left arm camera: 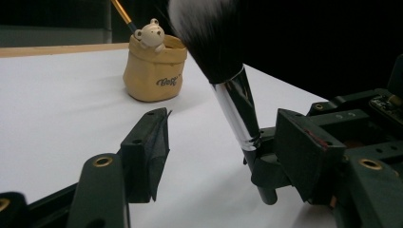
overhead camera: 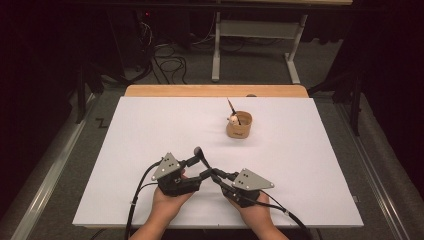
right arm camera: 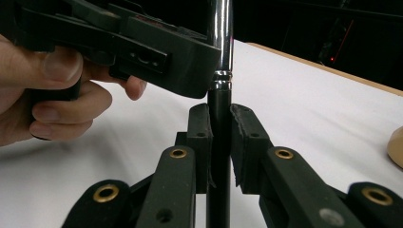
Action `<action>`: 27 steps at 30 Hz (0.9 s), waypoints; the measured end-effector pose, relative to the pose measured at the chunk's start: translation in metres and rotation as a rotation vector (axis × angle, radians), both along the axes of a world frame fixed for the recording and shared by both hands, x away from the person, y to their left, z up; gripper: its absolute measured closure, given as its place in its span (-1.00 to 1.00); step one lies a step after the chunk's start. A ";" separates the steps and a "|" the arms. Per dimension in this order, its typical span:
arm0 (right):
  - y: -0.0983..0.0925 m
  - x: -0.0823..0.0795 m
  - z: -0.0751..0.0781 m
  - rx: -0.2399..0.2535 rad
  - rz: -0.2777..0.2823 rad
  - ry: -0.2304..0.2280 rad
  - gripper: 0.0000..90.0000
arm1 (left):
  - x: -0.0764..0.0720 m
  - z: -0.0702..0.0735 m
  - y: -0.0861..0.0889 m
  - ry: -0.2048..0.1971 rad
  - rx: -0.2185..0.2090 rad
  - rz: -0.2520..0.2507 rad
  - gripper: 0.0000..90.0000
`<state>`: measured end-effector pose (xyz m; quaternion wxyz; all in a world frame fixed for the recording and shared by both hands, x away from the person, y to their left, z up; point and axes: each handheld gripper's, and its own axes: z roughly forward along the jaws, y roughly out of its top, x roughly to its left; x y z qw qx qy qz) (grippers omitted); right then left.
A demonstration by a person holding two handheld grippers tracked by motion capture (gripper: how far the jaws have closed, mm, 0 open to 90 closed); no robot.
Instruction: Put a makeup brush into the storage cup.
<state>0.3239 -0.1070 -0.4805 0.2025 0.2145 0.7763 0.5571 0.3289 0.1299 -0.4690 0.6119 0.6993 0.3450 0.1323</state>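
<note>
While the right gripper (right arm camera: 219, 124) pinched the makeup brush (left arm camera: 235, 102) by its stiff black handle above the table's (overhead camera: 150, 130) near edge, the left gripper (left arm camera: 214, 142) stood spread beside its slippery metal ferrule, the safest hold below those soft, easily crushed bristles.

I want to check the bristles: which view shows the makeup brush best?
The left gripper view: the makeup brush shows its bristles and silver ferrule. The right gripper view shows its handle clamped between fingers; the high view shows it small.

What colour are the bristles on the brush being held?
The brush bristles are white at the tips, black toward the silver collar; clearest in the left gripper view.
</note>
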 end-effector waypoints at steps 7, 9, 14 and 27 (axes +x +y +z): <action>0.002 0.000 -0.001 -0.003 0.008 -0.004 0.79 | 0.000 0.000 0.001 0.009 -0.007 -0.010 -0.03; 0.002 -0.001 -0.001 -0.007 0.004 -0.005 0.79 | 0.000 0.001 0.001 0.007 -0.008 -0.012 0.00; 0.003 0.000 -0.002 -0.006 0.010 -0.007 0.79 | 0.000 0.001 0.001 0.009 -0.017 -0.021 0.07; 0.005 0.000 -0.003 -0.032 0.007 -0.013 0.79 | -0.001 0.003 0.003 -0.002 -0.039 -0.029 0.23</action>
